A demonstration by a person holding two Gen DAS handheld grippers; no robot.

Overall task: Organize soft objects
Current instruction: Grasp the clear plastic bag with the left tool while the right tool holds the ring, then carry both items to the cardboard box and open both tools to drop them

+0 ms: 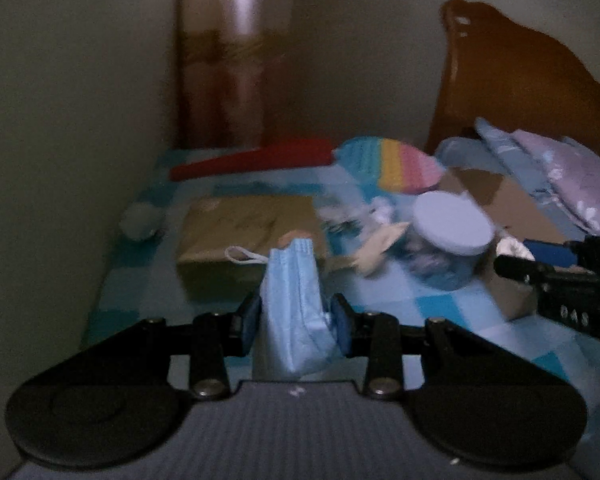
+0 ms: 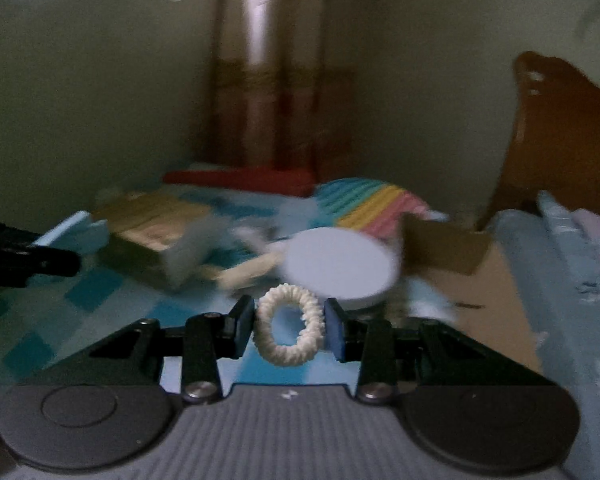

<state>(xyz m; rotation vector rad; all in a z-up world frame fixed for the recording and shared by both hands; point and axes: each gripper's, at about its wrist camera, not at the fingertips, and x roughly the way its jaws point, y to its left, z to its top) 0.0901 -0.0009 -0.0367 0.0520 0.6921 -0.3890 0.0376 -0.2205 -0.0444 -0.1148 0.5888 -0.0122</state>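
Note:
In the left wrist view my left gripper [image 1: 296,322] is shut on a folded light-blue face mask [image 1: 294,300], which stands up between the blue pads with its white ear loop [image 1: 244,257] hanging off to the left. In the right wrist view my right gripper [image 2: 288,326] is shut on a cream ribbed hair scrunchie [image 2: 290,324], held upright as a ring above the blue checked bed cover [image 2: 100,292]. The right gripper's black body [image 1: 560,292] also shows at the right edge of the left wrist view. The left gripper [image 2: 28,264] reaches in at the left of the right wrist view.
On the bed lie a flat brown box [image 1: 248,236], a clear jar with a pale round lid [image 1: 452,228], a rainbow pop-it pad [image 1: 392,164], a red flat item [image 1: 256,158], brown cardboard [image 1: 512,204] and folded bedding [image 1: 560,172]. A wooden headboard [image 1: 520,80] stands at the right, a wall at the left.

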